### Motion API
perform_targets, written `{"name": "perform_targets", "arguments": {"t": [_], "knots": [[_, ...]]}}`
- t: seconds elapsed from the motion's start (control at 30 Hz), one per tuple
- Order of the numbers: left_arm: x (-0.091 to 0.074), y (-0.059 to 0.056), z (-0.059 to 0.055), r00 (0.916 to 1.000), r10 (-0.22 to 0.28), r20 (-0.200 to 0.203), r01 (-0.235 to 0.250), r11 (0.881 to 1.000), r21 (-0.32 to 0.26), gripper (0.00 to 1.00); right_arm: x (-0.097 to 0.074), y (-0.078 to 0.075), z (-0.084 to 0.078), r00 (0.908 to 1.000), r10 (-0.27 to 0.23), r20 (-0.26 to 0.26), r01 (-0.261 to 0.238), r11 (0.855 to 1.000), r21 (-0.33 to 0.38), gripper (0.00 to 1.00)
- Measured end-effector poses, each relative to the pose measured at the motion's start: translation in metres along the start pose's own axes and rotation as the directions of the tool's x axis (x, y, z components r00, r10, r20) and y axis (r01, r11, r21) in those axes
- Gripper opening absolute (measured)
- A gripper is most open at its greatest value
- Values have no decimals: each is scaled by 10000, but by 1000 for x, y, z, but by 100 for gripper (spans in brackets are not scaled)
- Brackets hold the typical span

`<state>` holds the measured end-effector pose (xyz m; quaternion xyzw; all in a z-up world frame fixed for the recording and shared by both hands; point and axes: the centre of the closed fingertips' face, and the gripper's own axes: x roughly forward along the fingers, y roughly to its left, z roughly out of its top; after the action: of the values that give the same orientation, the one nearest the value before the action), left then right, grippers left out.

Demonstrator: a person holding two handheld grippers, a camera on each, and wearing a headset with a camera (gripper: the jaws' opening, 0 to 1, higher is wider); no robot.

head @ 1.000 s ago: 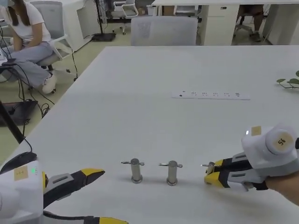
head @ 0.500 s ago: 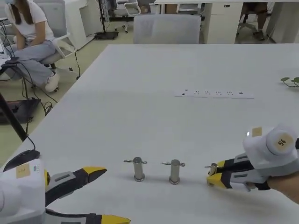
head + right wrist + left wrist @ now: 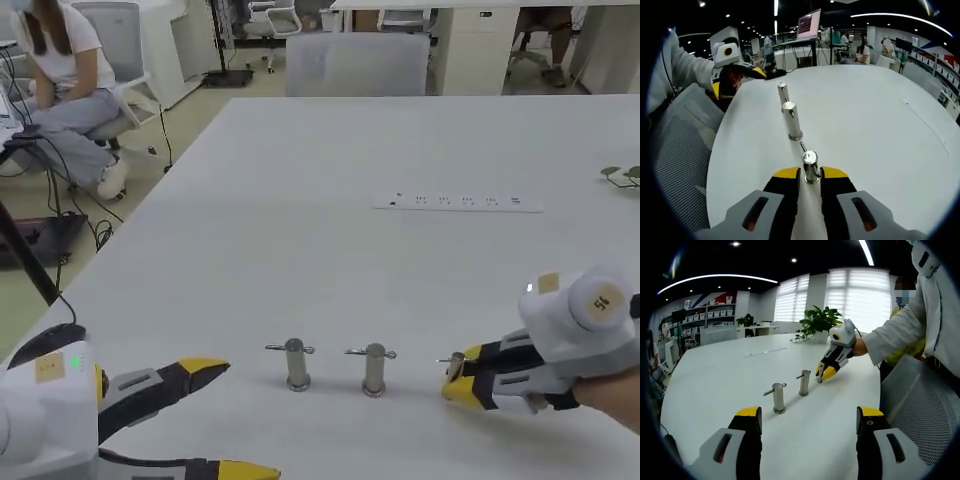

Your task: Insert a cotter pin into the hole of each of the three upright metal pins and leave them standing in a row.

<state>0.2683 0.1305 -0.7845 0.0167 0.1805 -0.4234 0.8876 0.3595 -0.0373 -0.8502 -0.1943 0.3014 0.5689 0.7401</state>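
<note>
Your three metal pins stand upright in a row across the lower middle of the head view, on the white tabletop point(image 3: 330, 260); the leftmost pin point(image 3: 293, 364) and the middle pin point(image 3: 374, 369) each carry a thin cotter pin point(image 3: 276, 348) crosswise through the top, and both stand apart from either claw. The rightmost pin point(image 3: 455, 367) sits at the lower right, between the yellow tips of your right claw point(image 3: 462, 381); a wire end pokes out of its top toward the middle pin, so by my reading the third cotter is in or nearly in. In the right gripper view that pin point(image 3: 810, 166) rises low at centre, between the jaws of the right claw point(image 3: 810, 176), which are narrowed close on either side of its shaft; I cannot tell whether they pinch it or only flank it. Your left claw point(image 3: 225, 420) hovers at the lower left, jaws spread wide with nothing between them; its own view shows the row of pins ahead, and the jaws of the left claw point(image 3: 809, 418) well short of them. Treat the pins as stiff, smooth and probably slippery steel; they look tall for their small foot, so a sideways nudge would likely topple one; take hold low on the shaft, below the cross hole, and square to it. The cotter looks light, thin and springy; grip it by an end, never mid-wire, and back the right claw off straight so it does not drag the pin out of line.
</note>
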Motion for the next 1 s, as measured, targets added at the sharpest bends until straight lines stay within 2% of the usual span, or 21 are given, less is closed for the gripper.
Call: {"name": "perform_targets", "arguments": {"t": [0.33, 0.57, 0.73, 0.83, 1.0], "knots": [[-1, 1, 3, 10000, 28, 84, -29, 10000, 56, 77, -10, -1, -2, 9998, -182, 25, 181, 9995, 258, 19], [-2, 2, 6, 9998, 96, 144, -98, 9999, 117, 77, -19, -1, -3, 9992, -337, 203, 321, 9969, 722, 23], [-3, 1, 8, 9997, 131, 221, -133, 9999, 107, 77, -31, 4, -8, 9979, -537, 373, 481, 9893, 1376, 29], [-4, -1, 10, 9996, 148, 259, -151, 9998, 126, 77, -36, 11, -11, 9974, -601, 399, 535, 9875, 1485, 33], [-5, -3, 11, 9994, 193, 297, -198, 9997, 168, 77, -49, 24, -8, 9945, -815, 657, 674, 9788, 1933, 42]]}}
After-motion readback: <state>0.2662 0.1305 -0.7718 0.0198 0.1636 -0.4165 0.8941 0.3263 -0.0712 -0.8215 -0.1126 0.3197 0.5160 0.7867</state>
